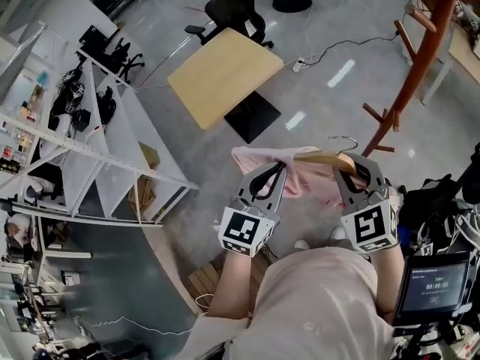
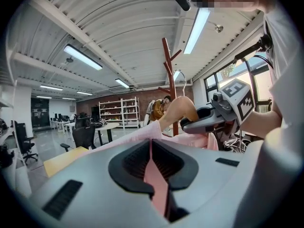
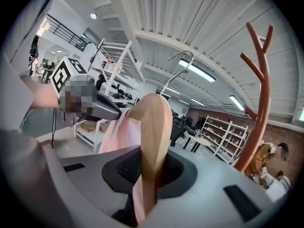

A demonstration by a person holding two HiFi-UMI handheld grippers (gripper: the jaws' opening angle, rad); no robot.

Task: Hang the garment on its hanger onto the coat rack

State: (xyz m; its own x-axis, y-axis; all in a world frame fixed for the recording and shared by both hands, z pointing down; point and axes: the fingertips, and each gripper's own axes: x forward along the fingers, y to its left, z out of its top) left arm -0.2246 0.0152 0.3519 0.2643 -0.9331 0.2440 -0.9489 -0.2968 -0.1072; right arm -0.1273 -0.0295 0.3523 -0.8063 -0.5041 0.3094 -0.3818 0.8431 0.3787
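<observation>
Gripping a thin fold of the pink garment (image 2: 142, 136), the left gripper (image 2: 152, 164) has its jaws pressed together on the cloth. The jaws of the right gripper (image 3: 148, 175) are clamped on one arm of the wooden hanger (image 3: 153, 127), with pink cloth pinched beside the wood. The garment spans the gap between both grippers, draped over the hanger. The hanger's metal hook (image 1: 343, 141) rises free above the wood. A reddish-brown coat rack (image 1: 420, 58) stands ahead and to the right, apart from the hook. A wooden table (image 1: 221, 73) stands ahead, with white shelving (image 1: 112, 148) at left.
</observation>
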